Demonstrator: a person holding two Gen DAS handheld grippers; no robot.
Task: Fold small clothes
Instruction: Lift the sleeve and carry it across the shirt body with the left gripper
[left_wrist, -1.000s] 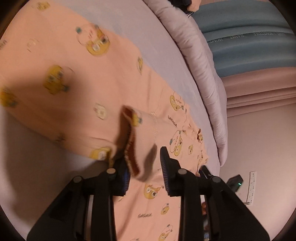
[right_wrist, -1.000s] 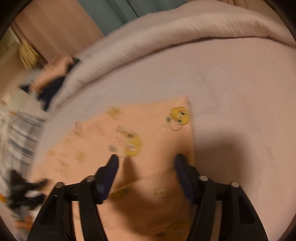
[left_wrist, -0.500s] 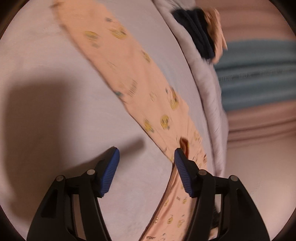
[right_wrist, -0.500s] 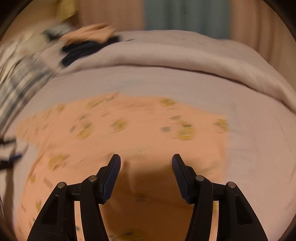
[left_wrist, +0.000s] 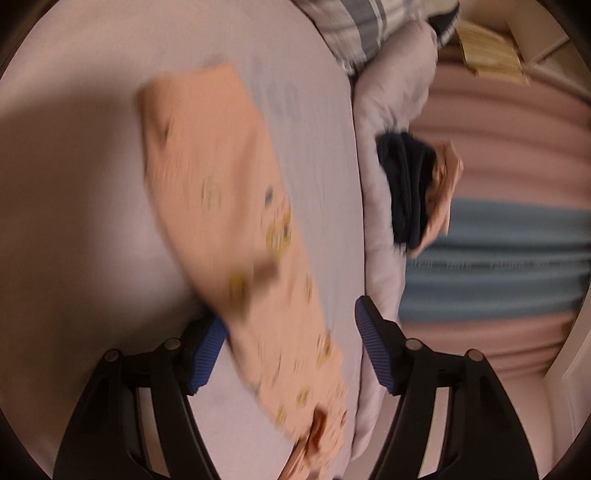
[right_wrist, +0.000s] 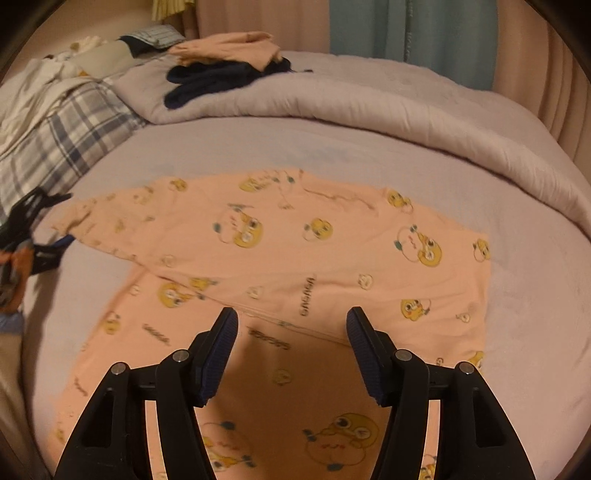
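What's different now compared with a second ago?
The left gripper let go of the peach garment; its jaws have just been opening and it swung away. The right gripper stayed open above the garment, which still lies on the bed.

Your left claw (left_wrist: 291, 347) was black plastic, with ribbed blue pads (left_wrist: 205, 354) and round silver screws at the pivots. Your right claw (right_wrist: 291, 356) matched it: black arms, darker blue ribbed pads (right_wrist: 218, 356).

Right tool (right_wrist: 291, 354) gapes, empty, above peach garment (right_wrist: 280, 258); lilac bed (right_wrist: 535, 295) beneath.
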